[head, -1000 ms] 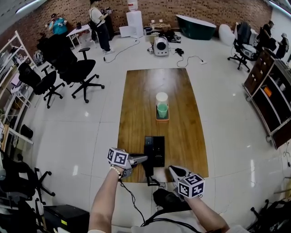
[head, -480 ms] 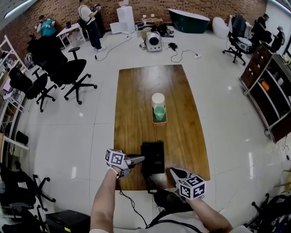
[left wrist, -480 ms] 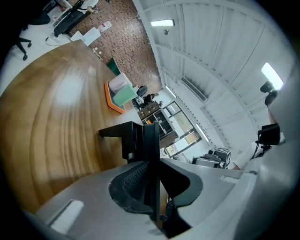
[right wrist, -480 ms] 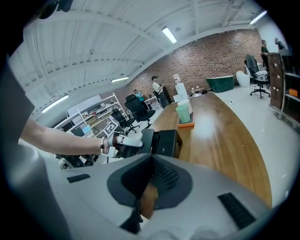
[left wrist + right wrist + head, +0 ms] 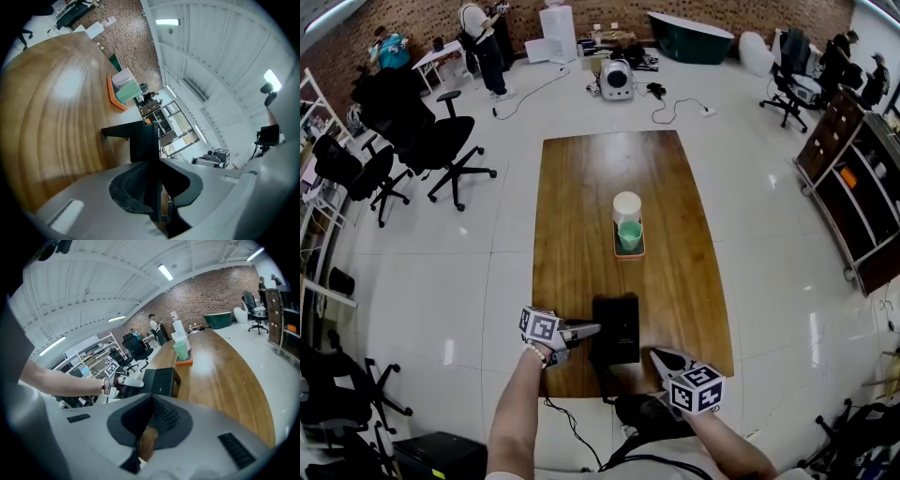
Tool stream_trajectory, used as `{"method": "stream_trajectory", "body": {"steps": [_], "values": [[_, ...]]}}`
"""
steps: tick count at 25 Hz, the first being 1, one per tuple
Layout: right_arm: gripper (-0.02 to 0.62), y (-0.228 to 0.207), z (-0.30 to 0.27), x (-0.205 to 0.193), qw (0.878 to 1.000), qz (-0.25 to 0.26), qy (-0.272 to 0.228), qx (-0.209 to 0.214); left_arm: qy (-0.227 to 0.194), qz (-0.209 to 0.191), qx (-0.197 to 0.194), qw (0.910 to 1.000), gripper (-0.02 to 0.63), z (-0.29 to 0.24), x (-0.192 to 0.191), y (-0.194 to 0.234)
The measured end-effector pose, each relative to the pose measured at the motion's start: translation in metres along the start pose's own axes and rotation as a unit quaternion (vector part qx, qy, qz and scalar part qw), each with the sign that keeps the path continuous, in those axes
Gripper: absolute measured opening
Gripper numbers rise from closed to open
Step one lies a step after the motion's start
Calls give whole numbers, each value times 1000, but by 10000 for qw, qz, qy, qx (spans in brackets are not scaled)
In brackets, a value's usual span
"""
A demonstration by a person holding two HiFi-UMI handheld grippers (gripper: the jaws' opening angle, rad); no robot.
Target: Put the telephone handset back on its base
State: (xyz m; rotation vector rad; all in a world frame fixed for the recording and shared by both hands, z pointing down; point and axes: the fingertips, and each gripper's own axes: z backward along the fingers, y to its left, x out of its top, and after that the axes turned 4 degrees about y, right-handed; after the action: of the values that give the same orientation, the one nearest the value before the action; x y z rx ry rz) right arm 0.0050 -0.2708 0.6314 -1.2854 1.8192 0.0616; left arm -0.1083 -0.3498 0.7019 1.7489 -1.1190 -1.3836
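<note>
The black telephone base [image 5: 619, 328] sits on the wooden table [image 5: 581, 216] close to its near edge. My left gripper [image 5: 592, 329] is at the base's left side, shut on the black handset [image 5: 601, 349], which lies along that side. In the left gripper view the handset [image 5: 149, 140] stands as a thin dark slab clamped between the jaws. A black cord [image 5: 570, 420] hangs from the table's near edge. My right gripper [image 5: 657, 355] hovers at the near edge right of the base, shut and holding nothing; its view shows the base [image 5: 162, 380] ahead.
An orange tray [image 5: 629, 251] with a green cup [image 5: 630, 234] and a white cup [image 5: 627, 205] stands mid-table beyond the base. Office chairs [image 5: 441, 141] stand to the left, shelving [image 5: 853, 187] to the right, and people at the far wall.
My left gripper and the handset have edged slightly toward the base's left side. The right gripper has stayed near the table edge. The head view has shifted a little.
</note>
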Motion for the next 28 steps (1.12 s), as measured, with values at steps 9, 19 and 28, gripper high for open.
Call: {"method": "stream_trajectory", "body": {"steps": [9,19,28], "values": [[0,4,-2,-3,9999,-28,52,107,319,-642,1295,9890,86,3,-2,12],[0,11,4,-11,9998,-87,67,183,14,-401,2372,9706,101,7,-5,19],[0,13,14,9,9995,76,-160,257,-1284,-117,2927,9475,149,47,-9,-17]]}}
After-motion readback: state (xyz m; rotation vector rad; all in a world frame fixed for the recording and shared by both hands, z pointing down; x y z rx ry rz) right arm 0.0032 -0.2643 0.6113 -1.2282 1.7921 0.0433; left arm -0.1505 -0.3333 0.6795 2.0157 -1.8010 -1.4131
